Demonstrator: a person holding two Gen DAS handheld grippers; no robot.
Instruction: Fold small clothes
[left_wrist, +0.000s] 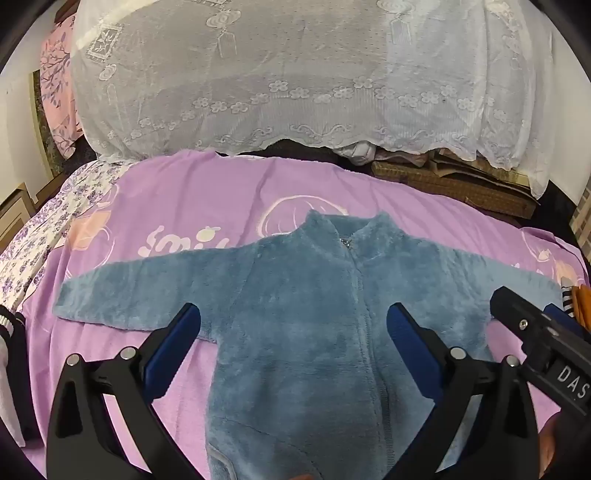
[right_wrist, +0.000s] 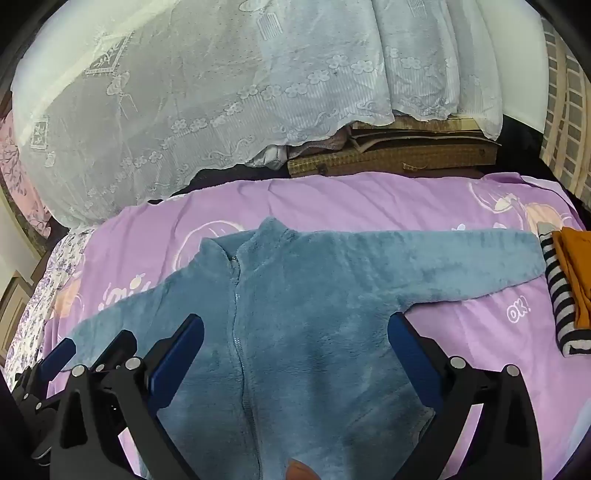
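Observation:
A small blue fleece zip jacket (left_wrist: 295, 295) lies flat on its back on a purple blanket (left_wrist: 207, 199), collar away from me, both sleeves spread out sideways. My left gripper (left_wrist: 293, 325) is open and empty, hovering over the jacket's body left of the zip. My right gripper (right_wrist: 295, 332) is open and empty over the jacket (right_wrist: 295, 295), right of the zip. The right gripper's body shows at the right edge of the left wrist view (left_wrist: 535, 332). The left gripper's fingers show at the lower left of the right wrist view (right_wrist: 59, 354).
A folded striped garment (right_wrist: 561, 295) with an orange one (right_wrist: 576, 273) on it lies at the blanket's right edge, by the right sleeve cuff. A pile under a white lace cloth (left_wrist: 295, 74) stands behind. A woven mat (right_wrist: 391, 158) lies at the back right.

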